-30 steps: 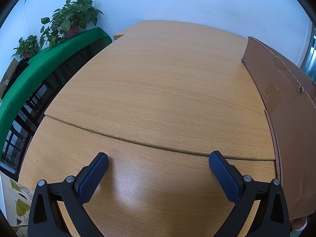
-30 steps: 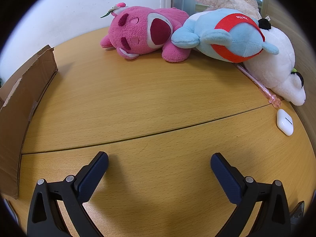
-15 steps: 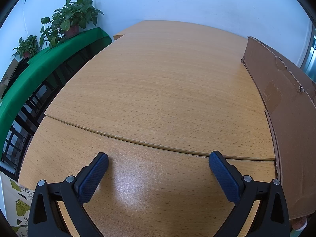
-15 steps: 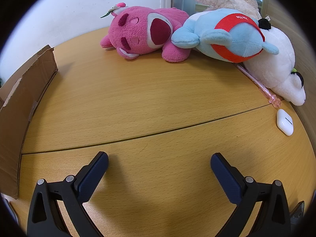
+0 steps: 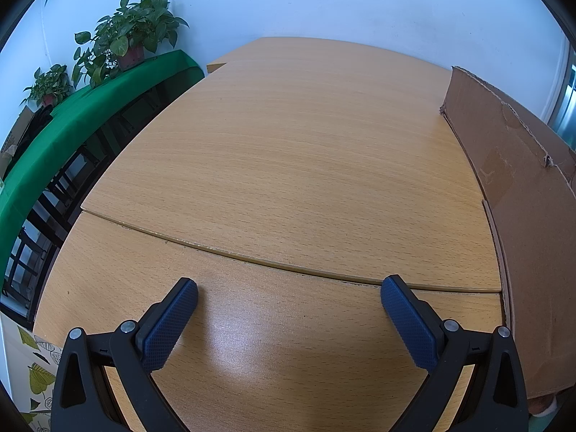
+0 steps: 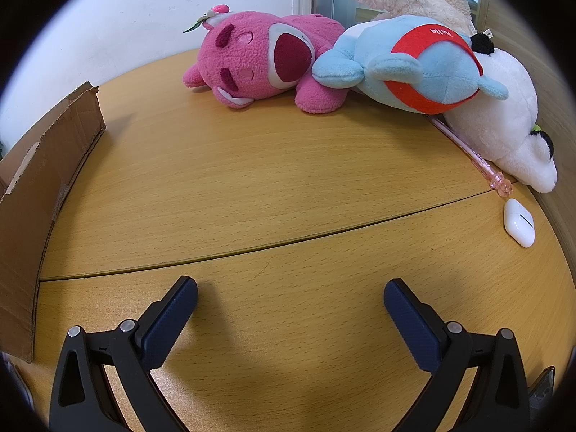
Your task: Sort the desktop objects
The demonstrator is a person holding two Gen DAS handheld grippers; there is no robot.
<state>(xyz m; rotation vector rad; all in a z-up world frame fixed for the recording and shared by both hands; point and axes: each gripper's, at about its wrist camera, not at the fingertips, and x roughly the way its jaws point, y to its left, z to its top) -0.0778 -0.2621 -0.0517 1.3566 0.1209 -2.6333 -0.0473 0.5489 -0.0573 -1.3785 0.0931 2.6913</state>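
Right wrist view: right tongs (image 6: 289,297) spread wide, empty, above desk (image 6: 252,180); white earbud case (image 6: 519,222) and pink pen (image 6: 475,158) right; pink plush (image 6: 266,61), blue plush (image 6: 414,68), white plush (image 6: 504,122) at far edge; left tongs (image 5: 288,297) likewise released, cardboard box (image 5: 522,194) beside.

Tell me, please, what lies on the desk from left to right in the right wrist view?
Cardboard panel → pink plush bear → blue plush with red band → white earbud case.
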